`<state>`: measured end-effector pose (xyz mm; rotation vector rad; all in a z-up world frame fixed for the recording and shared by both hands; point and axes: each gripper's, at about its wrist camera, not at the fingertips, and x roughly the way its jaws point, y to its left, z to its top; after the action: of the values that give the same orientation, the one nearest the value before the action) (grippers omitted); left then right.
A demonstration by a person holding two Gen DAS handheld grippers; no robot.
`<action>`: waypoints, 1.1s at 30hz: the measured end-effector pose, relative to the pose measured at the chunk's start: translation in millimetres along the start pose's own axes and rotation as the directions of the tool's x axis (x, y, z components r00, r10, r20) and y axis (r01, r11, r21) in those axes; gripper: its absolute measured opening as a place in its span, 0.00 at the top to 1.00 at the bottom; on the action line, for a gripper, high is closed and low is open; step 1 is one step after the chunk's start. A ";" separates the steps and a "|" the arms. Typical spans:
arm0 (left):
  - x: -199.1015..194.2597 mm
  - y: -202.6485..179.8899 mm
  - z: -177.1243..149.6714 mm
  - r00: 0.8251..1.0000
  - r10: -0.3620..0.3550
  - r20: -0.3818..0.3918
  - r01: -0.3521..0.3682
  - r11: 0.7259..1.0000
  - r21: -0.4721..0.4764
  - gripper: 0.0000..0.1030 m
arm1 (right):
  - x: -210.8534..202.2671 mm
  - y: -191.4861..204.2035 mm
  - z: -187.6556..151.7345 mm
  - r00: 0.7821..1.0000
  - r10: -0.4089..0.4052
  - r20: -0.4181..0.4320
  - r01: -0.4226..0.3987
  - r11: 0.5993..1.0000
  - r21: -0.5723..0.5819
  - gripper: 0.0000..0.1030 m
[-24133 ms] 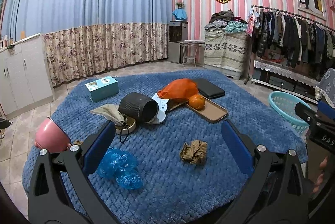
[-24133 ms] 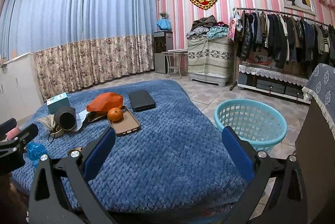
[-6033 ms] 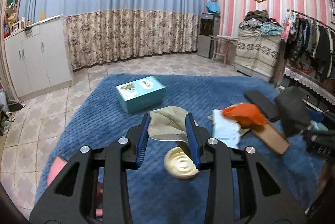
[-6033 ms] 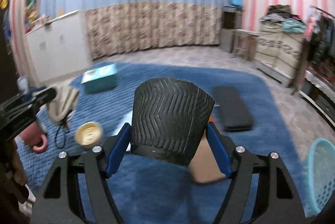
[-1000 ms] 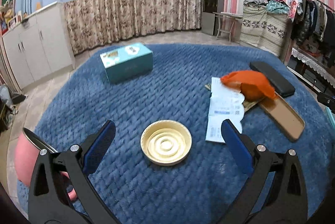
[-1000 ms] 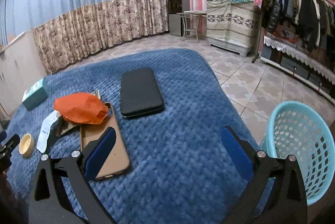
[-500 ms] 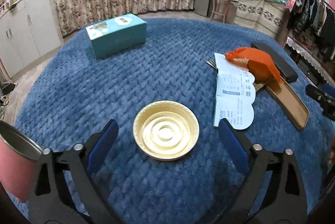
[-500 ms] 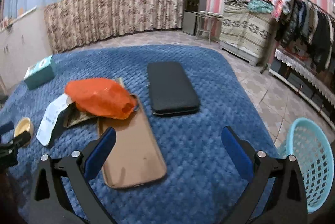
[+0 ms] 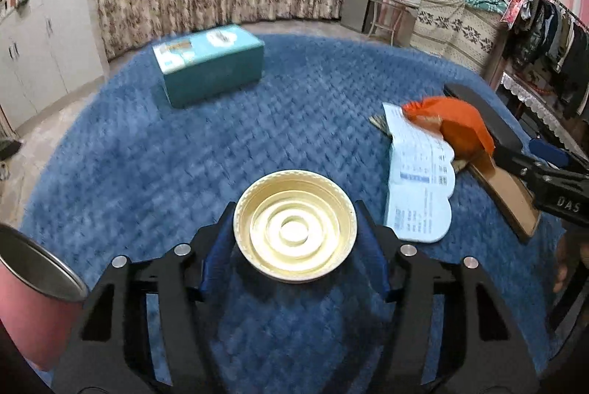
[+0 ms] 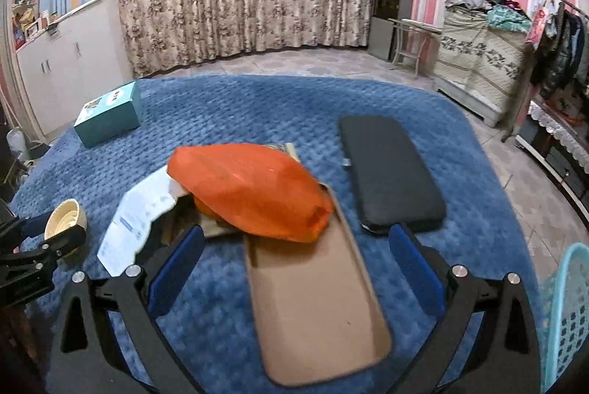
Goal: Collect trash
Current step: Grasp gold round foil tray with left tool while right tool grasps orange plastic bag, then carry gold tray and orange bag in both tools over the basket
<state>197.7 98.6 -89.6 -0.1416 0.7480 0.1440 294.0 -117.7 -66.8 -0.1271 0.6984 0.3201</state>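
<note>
RISK: shallow rim may slip from the pads, since contact is at the edge only; lift may tip it | left gripper [image 9: 294,239]: jaws have just been closing, pads now flanking the gold foil dish [image 9: 295,225], apparently touching its rim | DISH: round, ribbed, empty; left of the receipt [image 9: 419,187] | right gripper [image 10: 291,265]: spread wide, empty, right of the receipt, over the brown tray [image 10: 316,313]

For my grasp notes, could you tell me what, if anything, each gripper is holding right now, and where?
The left gripper has just closed on the round gold lid, fingers at opposite sides of its rim. The right gripper is open, holding nothing.
</note>
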 end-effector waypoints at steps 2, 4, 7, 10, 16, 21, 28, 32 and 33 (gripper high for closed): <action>-3.3 -0.6 6.1 0.999 0.016 0.028 -0.016 1.000 0.010 0.41 | 6.3 8.5 3.4 1.000 -0.001 0.001 0.001 1.000 -0.027 0.05; -6.6 -1.9 12.1 0.998 0.023 0.052 -0.023 1.000 0.016 0.41 | 12.8 17.1 6.5 1.000 -0.011 0.001 0.011 0.998 -0.054 0.05; -10.5 -3.8 19.4 0.997 0.012 0.073 -0.013 1.000 0.013 0.41 | 19.4 20.4 12.3 1.000 0.004 0.005 -0.004 0.999 -0.045 0.05; -13.5 -6.0 23.1 0.996 0.010 0.091 -0.012 1.000 0.020 0.41 | 24.7 22.9 18.3 1.000 0.031 0.003 -0.030 0.998 -0.049 0.14; -14.7 -9.0 30.6 0.993 -0.002 0.115 -0.001 1.000 0.019 0.41 | 27.7 12.3 20.2 0.998 0.063 0.004 -0.063 0.998 -0.025 0.65; -16.4 -15.6 34.9 0.992 -0.011 0.127 0.008 1.000 0.020 0.41 | 9.4 -13.0 22.2 0.996 0.052 0.067 -0.054 0.998 0.033 0.92; -36.9 -37.7 47.6 0.983 -0.044 0.180 0.035 0.998 0.056 0.41 | -22.7 -57.5 16.6 0.992 0.036 0.120 -0.051 0.992 0.119 0.99; -48.0 -54.6 51.9 0.978 -0.078 0.193 0.064 0.995 0.075 0.41 | -49.6 -78.1 9.3 0.987 0.011 0.161 -0.037 0.986 0.163 1.00; -51.1 -60.0 53.0 0.976 -0.086 0.199 0.071 0.994 0.083 0.41 | -57.4 -81.7 7.7 0.985 -0.001 0.172 -0.029 0.985 0.171 1.00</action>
<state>206.8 45.2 -11.6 -0.0827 0.5435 0.0534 284.4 -207.3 -23.0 0.0700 0.5529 0.2790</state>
